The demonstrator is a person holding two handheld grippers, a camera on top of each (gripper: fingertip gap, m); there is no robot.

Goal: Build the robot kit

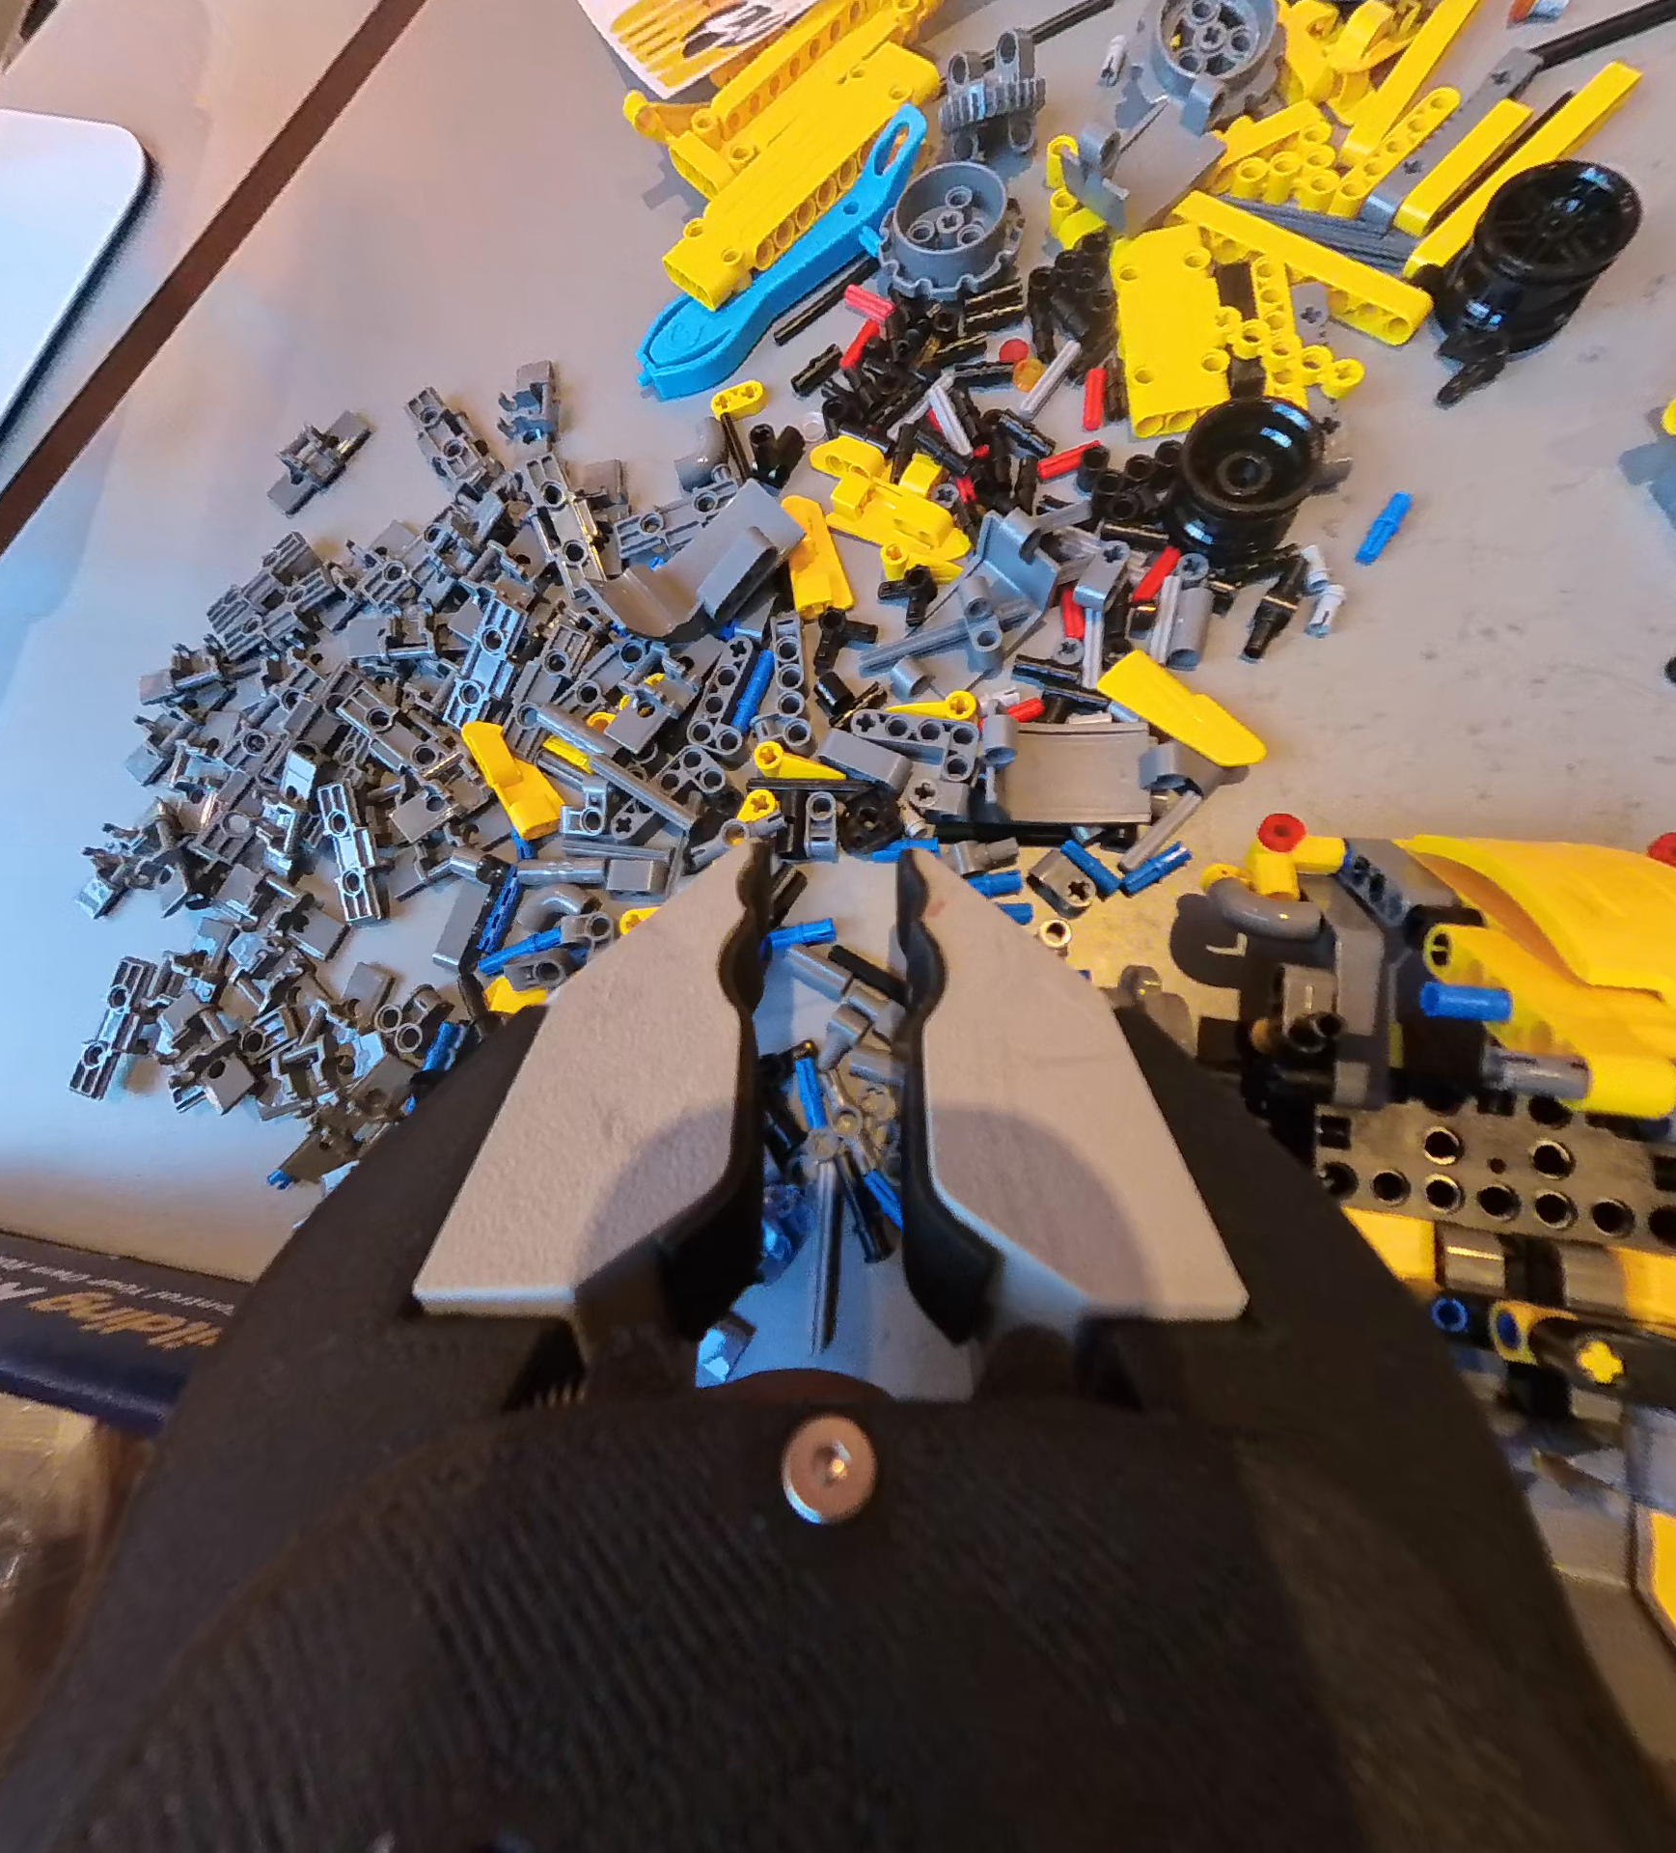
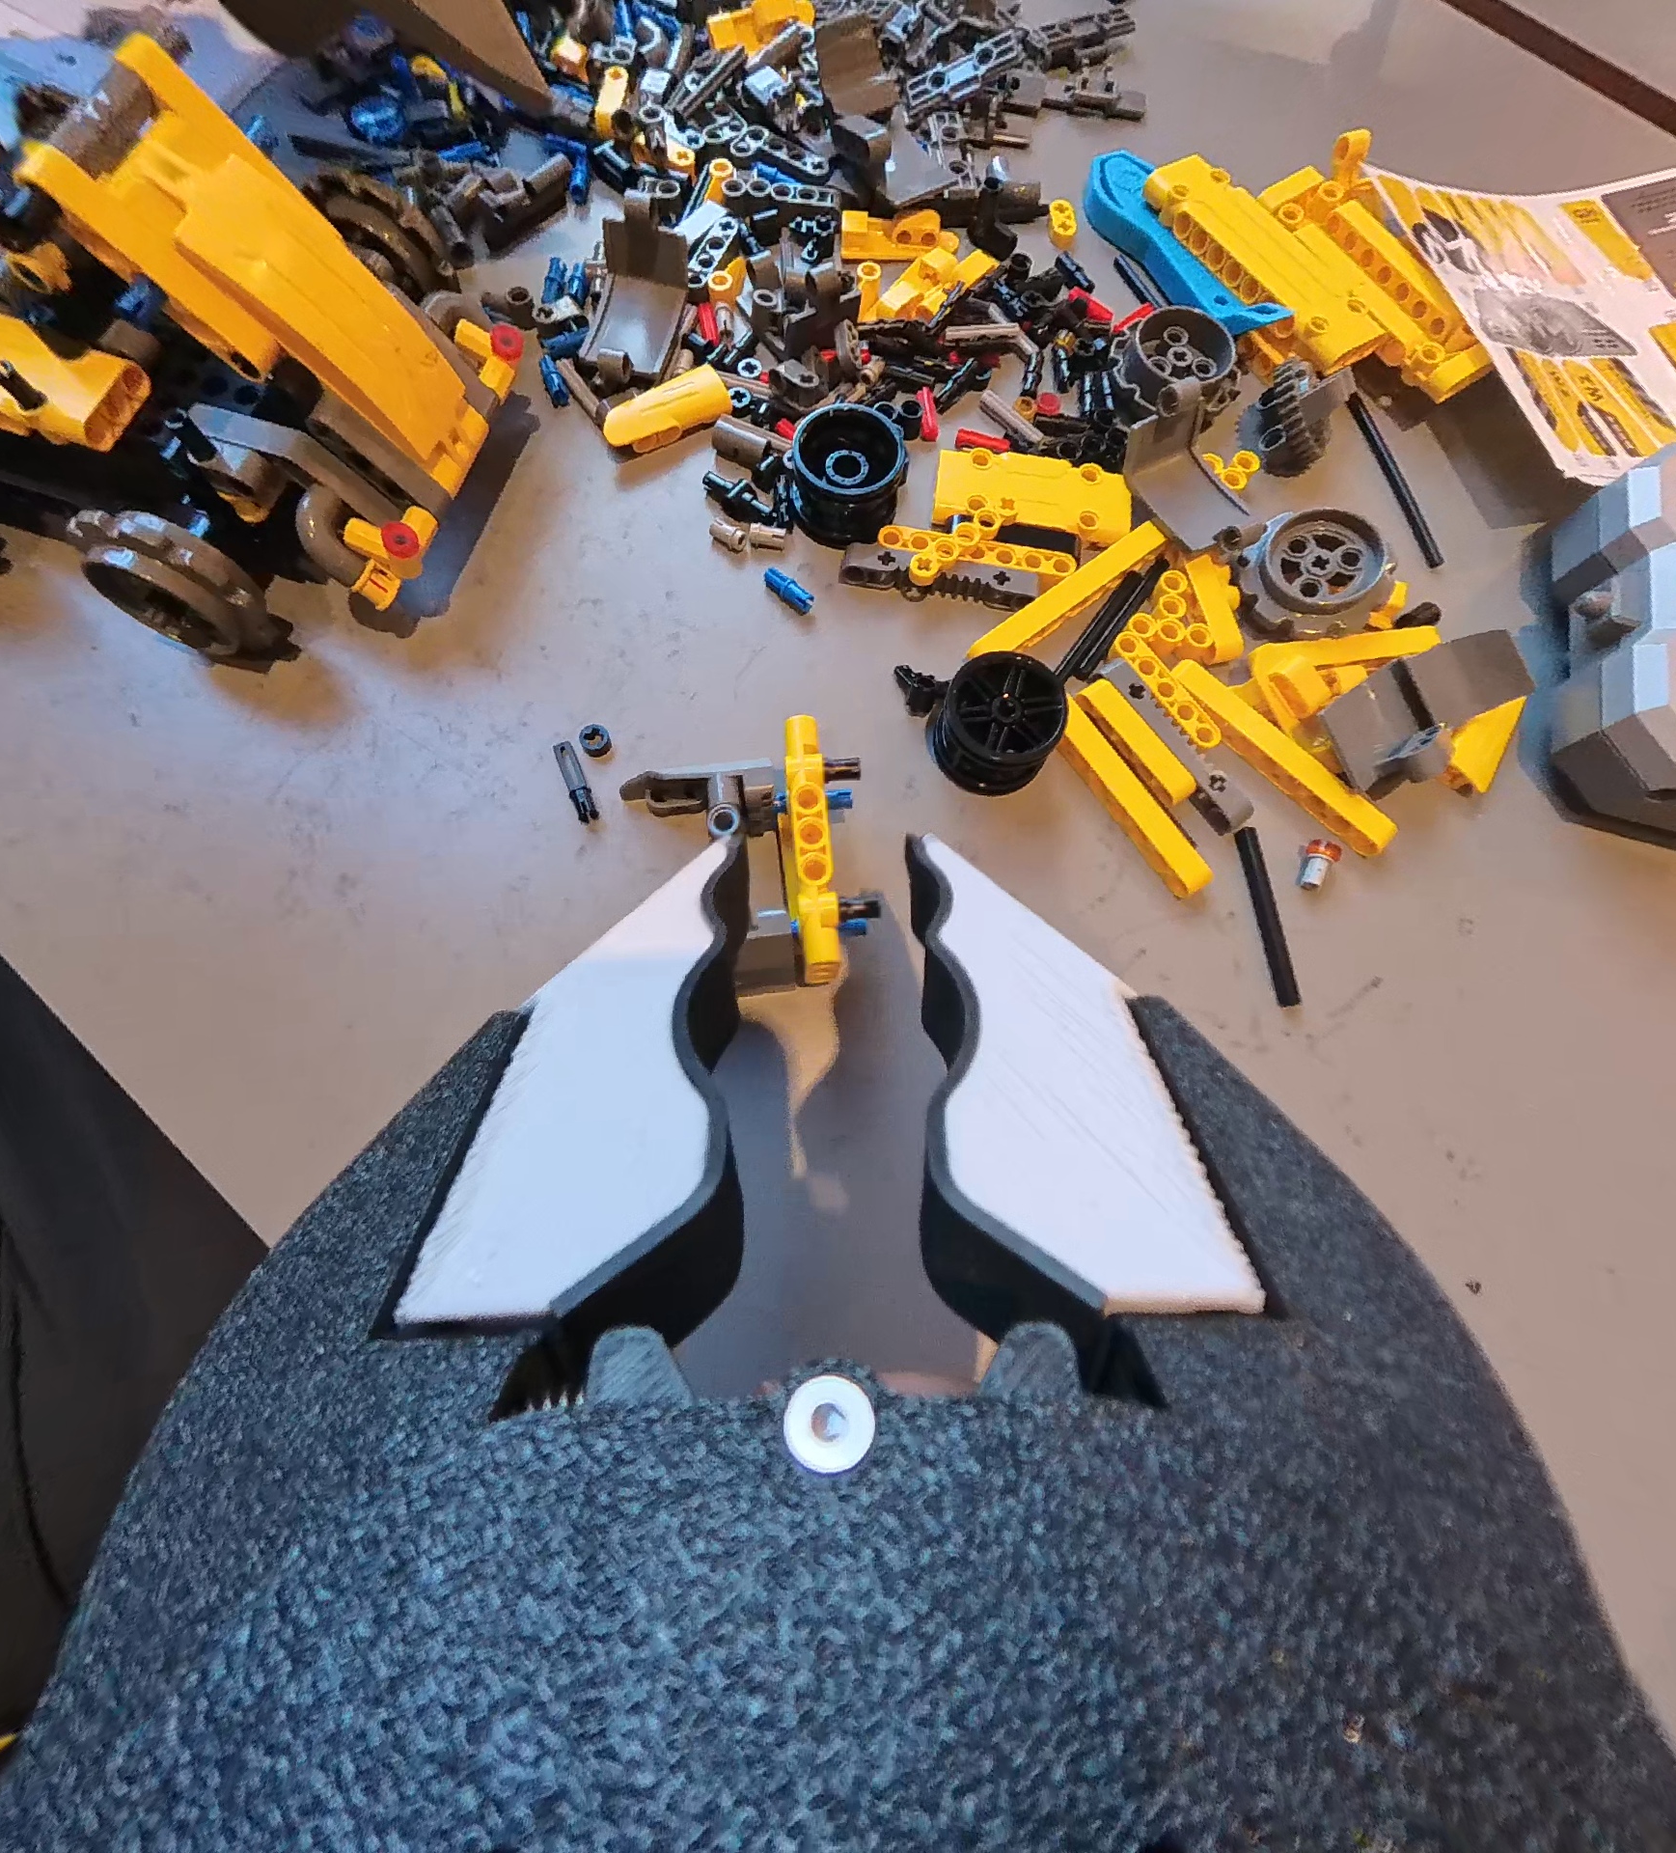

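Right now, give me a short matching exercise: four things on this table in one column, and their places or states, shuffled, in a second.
Things:
1. right gripper
2. left gripper
3. blue tool
4. black spoked wheel

Places or states:
A. beside the long yellow beams
B. open over the pile of small parts
C. open around the small yellow-and-grey assembly
D. on the table, at the near edge of the yellow beam cluster

Pairs: 1-C, 2-B, 3-A, 4-D

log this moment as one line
left gripper: open, over pile of small parts | right gripper: open, around yellow-grey subassembly on table | part-built yellow vehicle: beside pile
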